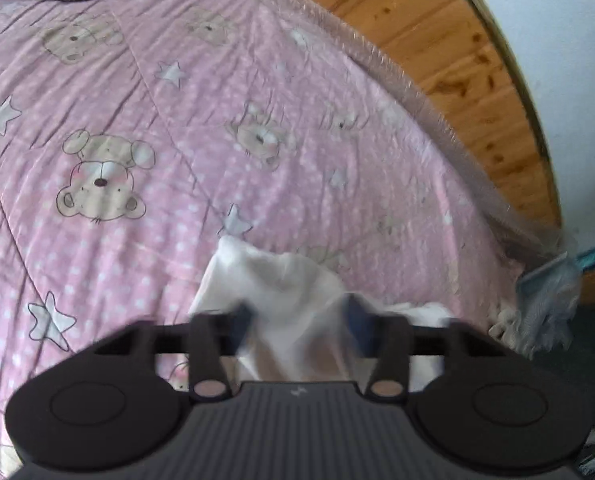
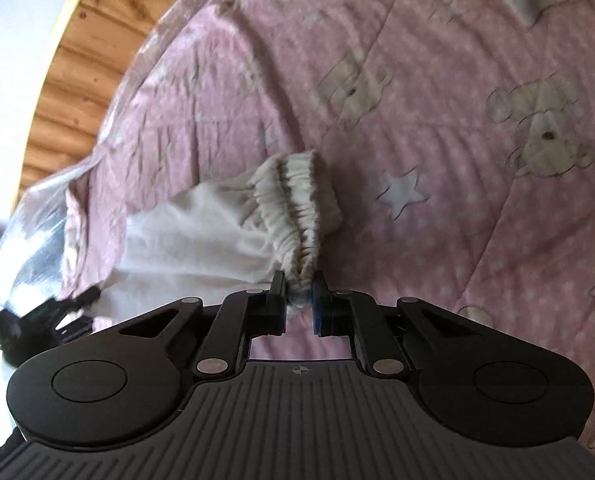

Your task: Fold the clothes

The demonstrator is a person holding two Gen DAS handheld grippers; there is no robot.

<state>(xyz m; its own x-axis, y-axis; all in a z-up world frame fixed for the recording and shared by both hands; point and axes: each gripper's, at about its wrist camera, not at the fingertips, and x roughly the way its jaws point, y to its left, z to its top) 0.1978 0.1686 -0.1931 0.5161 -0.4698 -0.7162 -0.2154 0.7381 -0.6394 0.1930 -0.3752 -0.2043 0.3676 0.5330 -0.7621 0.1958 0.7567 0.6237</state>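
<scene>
R gripper [image 2: 298, 294] pinches white garment's [image 2: 201, 236] waistband — L gripper [image 1: 297, 320] wide, cloth between.

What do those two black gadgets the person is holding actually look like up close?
Both look alike. Each tool, left and right, is matt black plastic: a ribbed grey-black body with a tiny cross mark, two rounded lobes bearing circular discs, and hinged link bars joined by silvery rivets. The two flat fingers carry blue pads on their inner faces. No cables, sleeves or hands show in either view.
</scene>
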